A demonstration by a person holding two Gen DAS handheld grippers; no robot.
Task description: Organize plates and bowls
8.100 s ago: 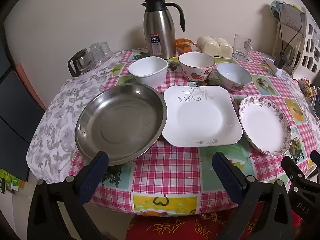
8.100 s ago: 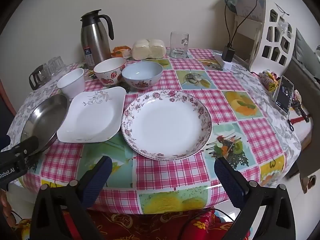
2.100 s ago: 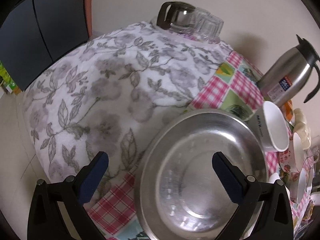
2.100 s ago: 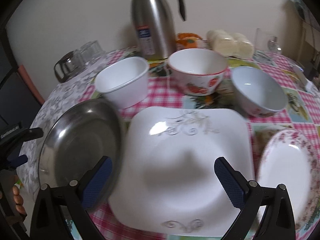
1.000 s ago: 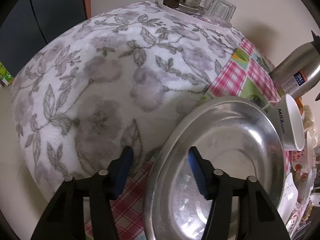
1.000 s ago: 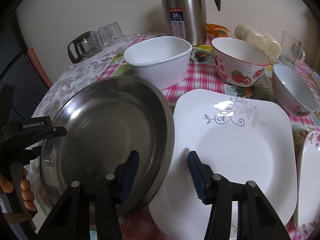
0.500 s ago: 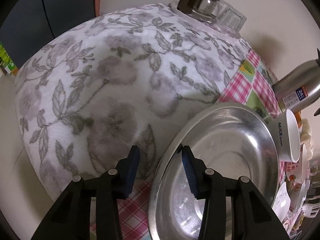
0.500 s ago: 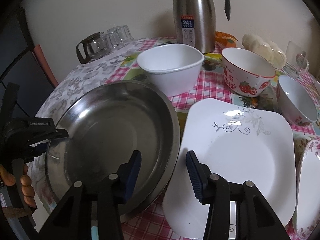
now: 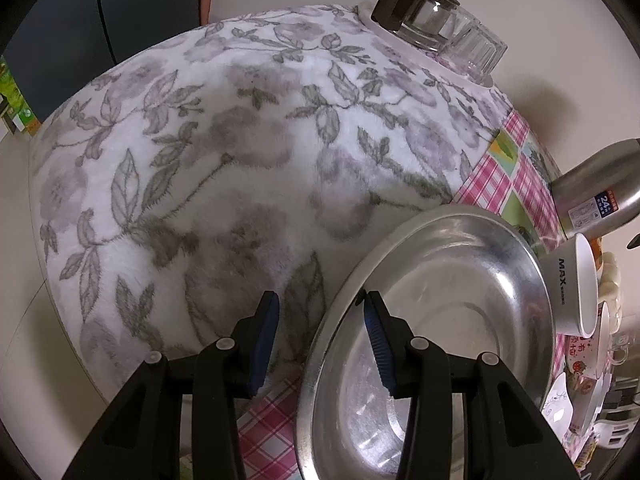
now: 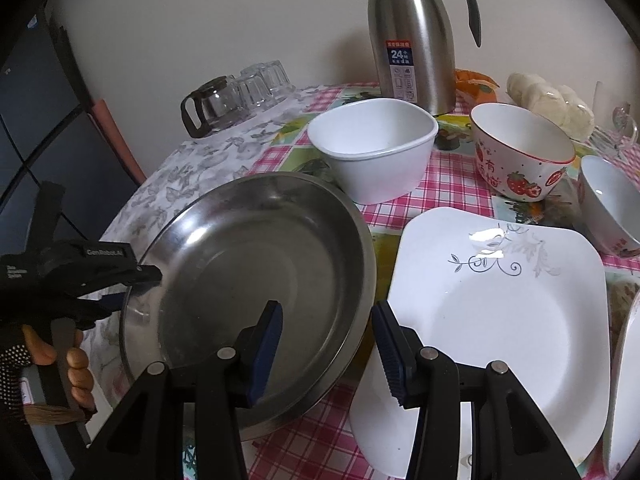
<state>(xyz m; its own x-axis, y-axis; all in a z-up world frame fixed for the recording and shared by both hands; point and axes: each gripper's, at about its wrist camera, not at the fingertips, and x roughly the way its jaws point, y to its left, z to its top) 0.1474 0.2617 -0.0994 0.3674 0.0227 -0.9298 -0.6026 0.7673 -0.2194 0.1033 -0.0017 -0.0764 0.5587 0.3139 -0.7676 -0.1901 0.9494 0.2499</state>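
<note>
A steel plate (image 10: pixel 260 276) lies at the table's left and also shows in the left wrist view (image 9: pixel 448 312). My left gripper (image 9: pixel 320 344) straddles its left rim, jaws narrowed with the rim between them; in the right wrist view (image 10: pixel 132 284) its fingers pinch that rim. My right gripper (image 10: pixel 328 356) straddles the plate's right rim, jaws narrowed but with a gap. Beside it lie a white square plate (image 10: pixel 492 320) and a floral plate (image 10: pixel 628 364). Behind stand a white bowl (image 10: pixel 372 148), a strawberry bowl (image 10: pixel 520 152) and a pale bowl (image 10: pixel 608 204).
A steel thermos (image 10: pixel 412 36) stands at the back. A glass pot and upturned glasses (image 10: pixel 236 96) sit on the floral cloth (image 9: pixel 240 160) at the left. Buns (image 10: pixel 548 104) and a glass mug lie at the back right. The table edge drops off left.
Both grippers have narrowed around opposite rims of the steel plate. The plate's left side now looks slightly lifted and the right view has risen a little.
</note>
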